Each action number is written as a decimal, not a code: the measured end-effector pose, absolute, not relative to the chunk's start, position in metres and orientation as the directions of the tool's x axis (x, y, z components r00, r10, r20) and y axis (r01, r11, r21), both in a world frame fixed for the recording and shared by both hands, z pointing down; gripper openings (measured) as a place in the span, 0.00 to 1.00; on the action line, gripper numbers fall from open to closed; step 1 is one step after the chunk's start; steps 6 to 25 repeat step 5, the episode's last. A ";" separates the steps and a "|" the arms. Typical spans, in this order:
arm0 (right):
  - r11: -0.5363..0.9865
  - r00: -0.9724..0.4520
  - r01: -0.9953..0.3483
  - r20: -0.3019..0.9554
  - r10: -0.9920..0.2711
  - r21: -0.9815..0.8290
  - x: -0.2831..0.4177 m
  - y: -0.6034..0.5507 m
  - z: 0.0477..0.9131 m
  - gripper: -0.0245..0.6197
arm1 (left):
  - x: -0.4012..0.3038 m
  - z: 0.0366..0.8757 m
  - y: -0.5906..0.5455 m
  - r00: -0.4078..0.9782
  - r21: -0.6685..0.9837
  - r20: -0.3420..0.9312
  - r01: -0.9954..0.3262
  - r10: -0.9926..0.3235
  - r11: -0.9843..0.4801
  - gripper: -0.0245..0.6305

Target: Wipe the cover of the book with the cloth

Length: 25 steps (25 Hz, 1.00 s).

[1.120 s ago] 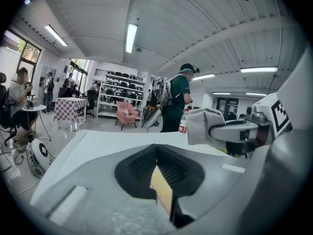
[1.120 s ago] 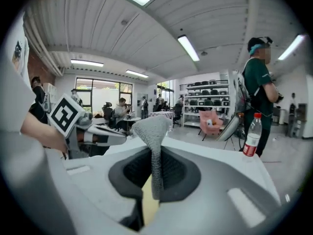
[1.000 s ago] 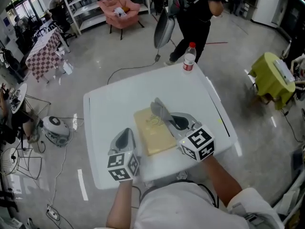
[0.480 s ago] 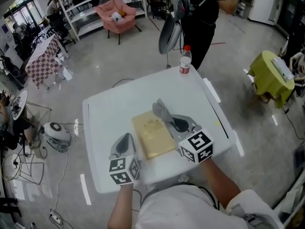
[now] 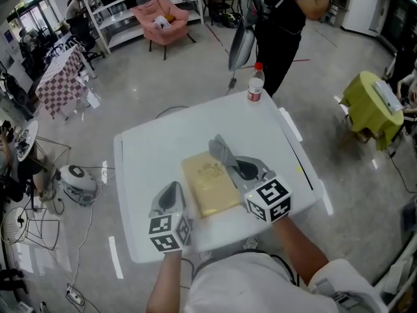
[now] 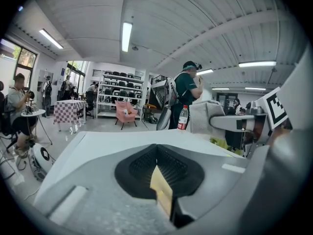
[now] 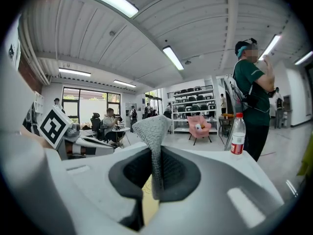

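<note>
A tan book (image 5: pixel 208 184) lies flat in the middle of the white table (image 5: pixel 150 155). My right gripper (image 5: pixel 228 159) hovers over the book's far right part, shut on a grey cloth (image 5: pixel 219 147) that sticks up from its jaws. The right gripper view shows that cloth (image 7: pixel 152 131) pinched between the black pads, with a sliver of the yellow book (image 7: pixel 148 200) below. My left gripper (image 5: pixel 171 190) sits at the book's near left edge with its jaws closed together. In the left gripper view, only a thin yellow strip of book (image 6: pixel 162 190) shows through the slit of the left gripper (image 6: pixel 157 168).
A water bottle (image 5: pixel 255 83) with a red cap stands at the table's far edge. A person in dark clothes (image 5: pixel 280 18) stands just behind it. A yellow-green stool (image 5: pixel 371 106) is on the right, and a robot vacuum (image 5: pixel 75 178) and cables lie on the floor at the left.
Both grippers, the cloth and the book keep their places on the table. The head view has shifted slightly, and the person behind the table has moved a little.
</note>
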State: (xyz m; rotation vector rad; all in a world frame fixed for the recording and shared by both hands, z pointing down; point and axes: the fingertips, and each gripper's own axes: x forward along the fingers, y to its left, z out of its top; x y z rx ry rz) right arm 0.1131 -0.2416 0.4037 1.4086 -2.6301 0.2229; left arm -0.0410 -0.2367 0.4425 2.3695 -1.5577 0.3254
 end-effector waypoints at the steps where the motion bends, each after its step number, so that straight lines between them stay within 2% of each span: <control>1: 0.549 -0.549 -0.834 0.201 -0.812 -0.059 0.112 -0.242 0.404 0.06 | -0.041 0.443 -0.237 0.391 0.113 0.341 -0.920 -0.855 -0.376 0.05; 25: 0.553 -0.552 -0.831 0.202 -0.809 -0.057 0.109 -0.242 0.405 0.06 | -0.042 0.445 -0.237 0.395 0.115 0.344 -0.918 -0.852 -0.379 0.05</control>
